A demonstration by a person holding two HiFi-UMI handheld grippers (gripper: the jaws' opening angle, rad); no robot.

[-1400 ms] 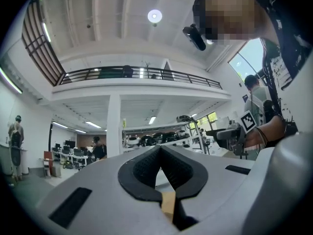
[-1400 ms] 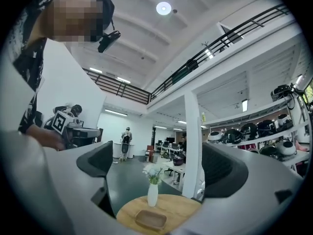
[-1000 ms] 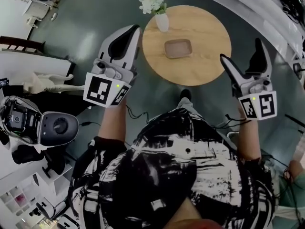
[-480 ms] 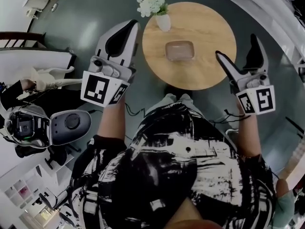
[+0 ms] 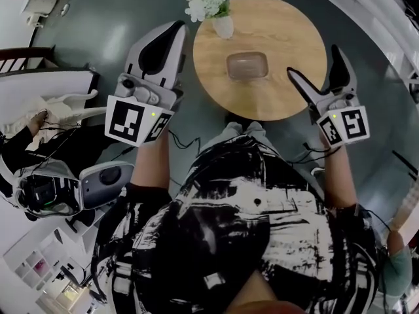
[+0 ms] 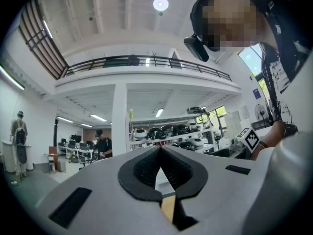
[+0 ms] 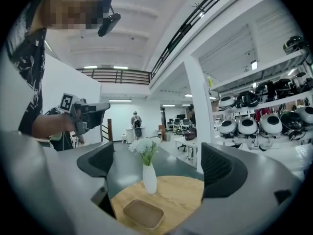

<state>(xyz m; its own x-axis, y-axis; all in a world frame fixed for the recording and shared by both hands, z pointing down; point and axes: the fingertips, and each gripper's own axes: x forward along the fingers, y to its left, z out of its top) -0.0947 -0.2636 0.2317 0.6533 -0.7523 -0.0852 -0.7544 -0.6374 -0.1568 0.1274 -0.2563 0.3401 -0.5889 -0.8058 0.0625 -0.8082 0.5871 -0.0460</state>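
Open grey floor (image 5: 98, 25) rings the round wooden table (image 5: 291, 18); a shallow brown rectangular wooden tray (image 5: 247, 65) lies at its centre. The left gripper (image 5: 171, 34), jaws together, hovers off its left rim; the right gripper (image 5: 314, 61), jaws apart, hovers by its right rim.

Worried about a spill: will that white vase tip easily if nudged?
Probably: the vase is tall and narrow with flowers spreading above, so likely top-heavy. Its smooth white surface looks slippery, perhaps fragile.

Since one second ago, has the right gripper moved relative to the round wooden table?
Yes: the right gripper shifted left in the head view, tongs farther over the round wooden table.
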